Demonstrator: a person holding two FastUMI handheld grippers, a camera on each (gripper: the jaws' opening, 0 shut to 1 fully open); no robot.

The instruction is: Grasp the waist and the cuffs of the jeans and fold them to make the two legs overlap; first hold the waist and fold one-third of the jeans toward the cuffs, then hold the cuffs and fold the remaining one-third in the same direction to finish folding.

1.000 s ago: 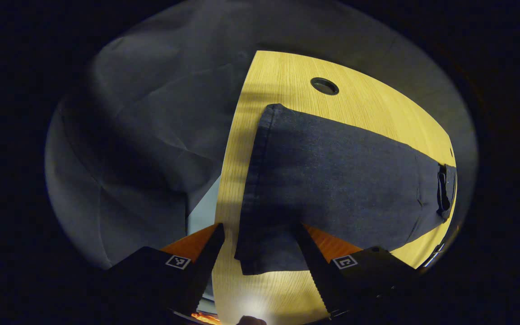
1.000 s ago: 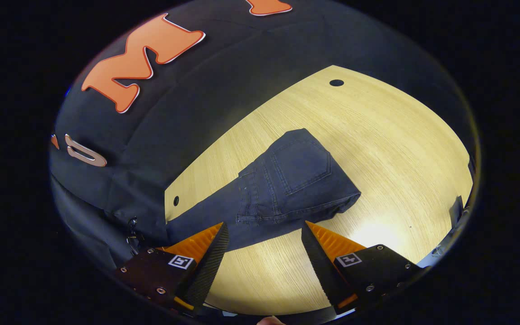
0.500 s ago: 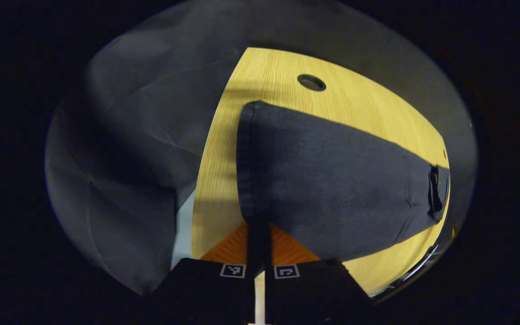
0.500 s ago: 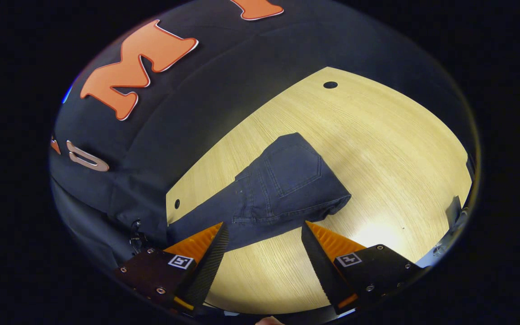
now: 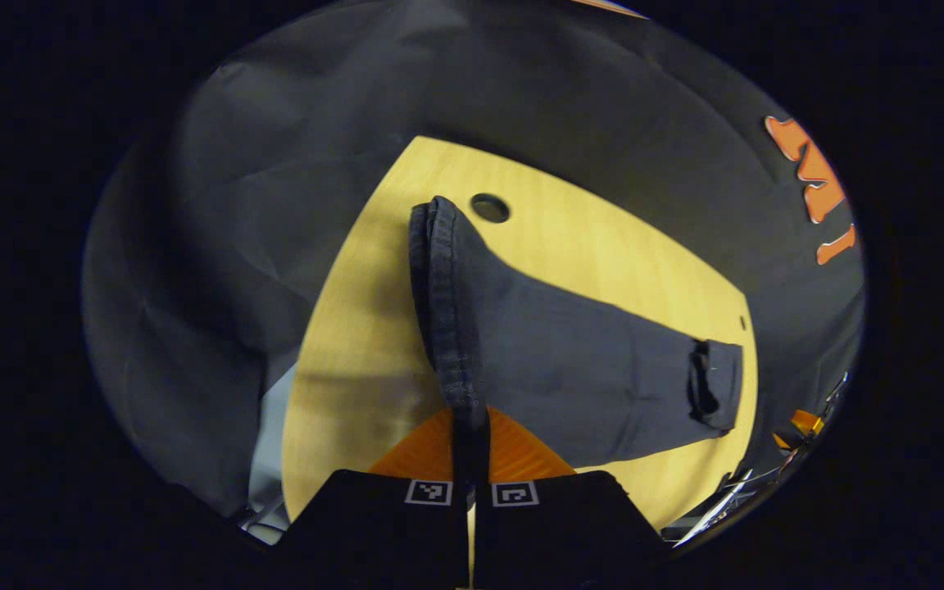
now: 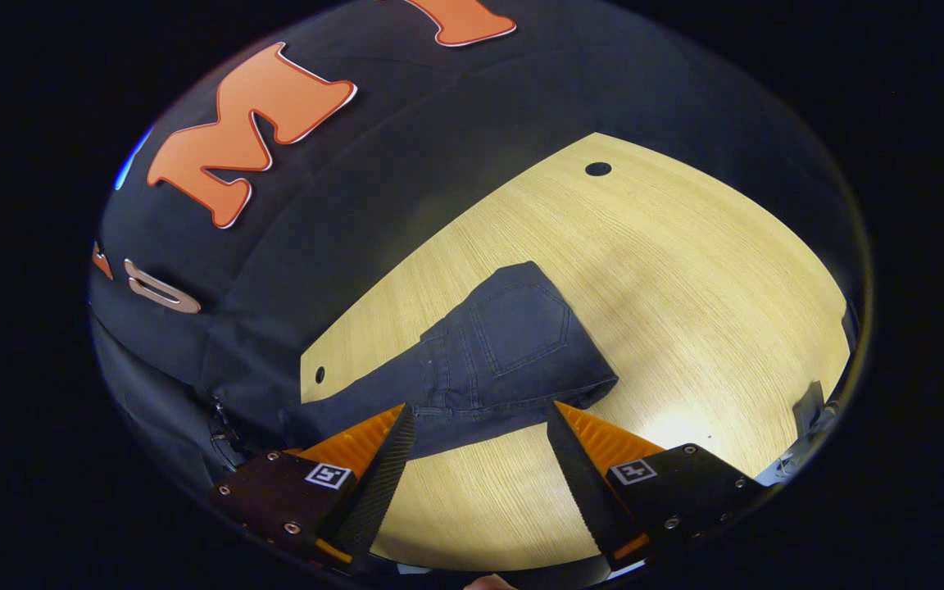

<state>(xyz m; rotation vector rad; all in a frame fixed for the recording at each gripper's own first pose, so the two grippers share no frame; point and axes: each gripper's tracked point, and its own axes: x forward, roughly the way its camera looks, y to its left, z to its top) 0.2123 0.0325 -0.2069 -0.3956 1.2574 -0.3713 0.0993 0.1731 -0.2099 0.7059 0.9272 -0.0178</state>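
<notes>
The dark jeans [image 5: 587, 369] lie along the wooden table [image 5: 341, 369], legs overlapped. In the left gripper view the doubled cuff hem [image 5: 443, 303] stands on edge, raised off the table. My left gripper [image 5: 469, 418] is shut on its near end. The folded waist end [image 5: 714, 385] lies far right. In the right gripper view the folded waist part with a back pocket [image 6: 513, 344] lies flat on the table [image 6: 685, 311]. My right gripper [image 6: 480, 447] hangs open just short of its near edge, with nothing between the fingers.
A round cable hole [image 5: 489, 207] sits just beyond the raised cuffs. The right gripper view has one hole at the far corner [image 6: 597, 169] and a small one at the left edge [image 6: 319, 374]. Black cloth walls surround the table. Bare wood lies right of the jeans [image 6: 726, 270].
My left gripper went from open around the cuff corner to shut on it, then lifted the cuffs off the table. The right gripper stayed open and hardly moved.
</notes>
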